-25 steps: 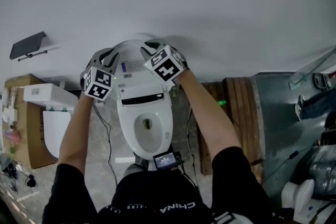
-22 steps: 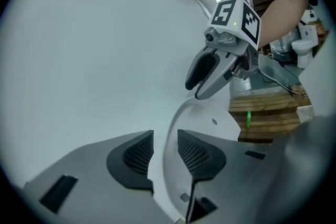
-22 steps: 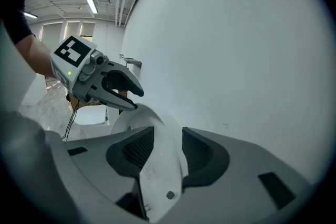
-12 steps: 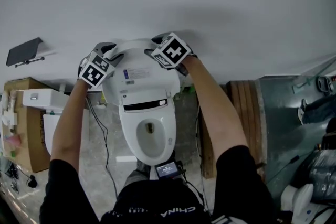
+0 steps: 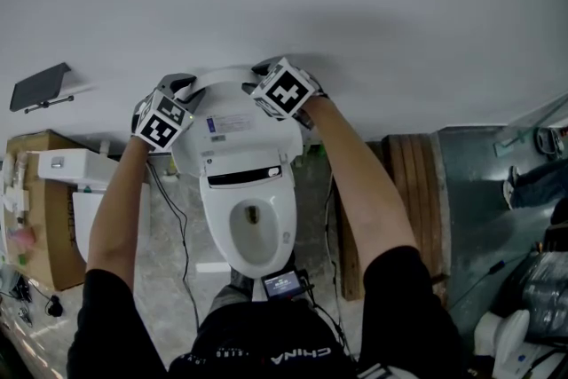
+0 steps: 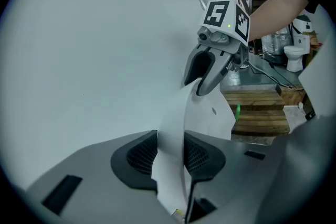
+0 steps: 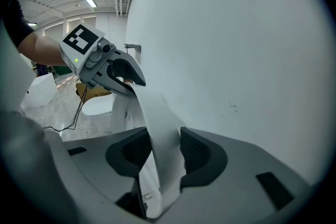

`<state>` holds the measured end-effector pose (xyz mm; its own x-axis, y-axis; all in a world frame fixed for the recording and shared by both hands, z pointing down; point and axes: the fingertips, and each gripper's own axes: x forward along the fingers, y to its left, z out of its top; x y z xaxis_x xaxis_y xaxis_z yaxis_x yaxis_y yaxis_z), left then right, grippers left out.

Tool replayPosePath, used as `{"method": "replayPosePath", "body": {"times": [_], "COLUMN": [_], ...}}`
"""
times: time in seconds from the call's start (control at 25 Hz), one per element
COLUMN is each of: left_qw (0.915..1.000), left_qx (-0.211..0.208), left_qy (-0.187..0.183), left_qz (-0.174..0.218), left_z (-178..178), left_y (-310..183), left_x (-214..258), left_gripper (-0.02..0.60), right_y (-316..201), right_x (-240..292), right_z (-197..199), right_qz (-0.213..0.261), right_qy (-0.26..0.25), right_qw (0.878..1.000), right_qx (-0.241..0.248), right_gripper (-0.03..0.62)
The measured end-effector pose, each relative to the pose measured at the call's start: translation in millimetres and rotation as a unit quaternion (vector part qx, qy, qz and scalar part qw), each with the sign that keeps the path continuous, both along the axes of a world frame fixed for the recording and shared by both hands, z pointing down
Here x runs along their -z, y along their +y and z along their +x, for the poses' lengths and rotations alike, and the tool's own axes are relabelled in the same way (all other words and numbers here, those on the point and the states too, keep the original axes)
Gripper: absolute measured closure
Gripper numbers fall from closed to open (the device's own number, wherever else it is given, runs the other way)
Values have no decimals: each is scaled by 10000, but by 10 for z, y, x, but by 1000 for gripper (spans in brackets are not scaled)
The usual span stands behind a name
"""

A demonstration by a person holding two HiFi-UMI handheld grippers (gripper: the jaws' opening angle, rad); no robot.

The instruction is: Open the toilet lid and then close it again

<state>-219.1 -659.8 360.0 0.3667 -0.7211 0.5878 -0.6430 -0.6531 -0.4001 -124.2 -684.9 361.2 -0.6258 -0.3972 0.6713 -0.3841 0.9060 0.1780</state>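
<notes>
The white plastic toilet lid (image 5: 232, 124) stands upright. The left tongs (image 5: 185, 86) and right tongs (image 5: 257, 72), jaws just closed further, grasp the lid's top rim at its opposite corners.

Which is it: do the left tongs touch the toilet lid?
Touching. In the left gripper view the left tongs, which have just been closing, press both dark pads on the toilet lid's edge, no gap.

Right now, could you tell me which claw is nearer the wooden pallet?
Right. Both have just been closing on the toilet lid: right claw at its edge toward the wooden pallet, left claw opposite.
</notes>
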Motion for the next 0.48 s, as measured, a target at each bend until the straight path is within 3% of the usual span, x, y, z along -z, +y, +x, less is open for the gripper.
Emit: {"method": "replayPosePath", "body": {"times": [0.48], "left_qw": [9999], "left_qx": [53], "left_qy": [-122], "left_qz": [108], "left_z": [142], "left_y": [516], "left_x": [64], "left_gripper": [462], "right_y": [598], "right_x": [21], "right_z": [111], "right_qz": [-26], "right_qy": [-32], "right_qw": [9998], "right_qx": [219], "right_gripper": [425]}}
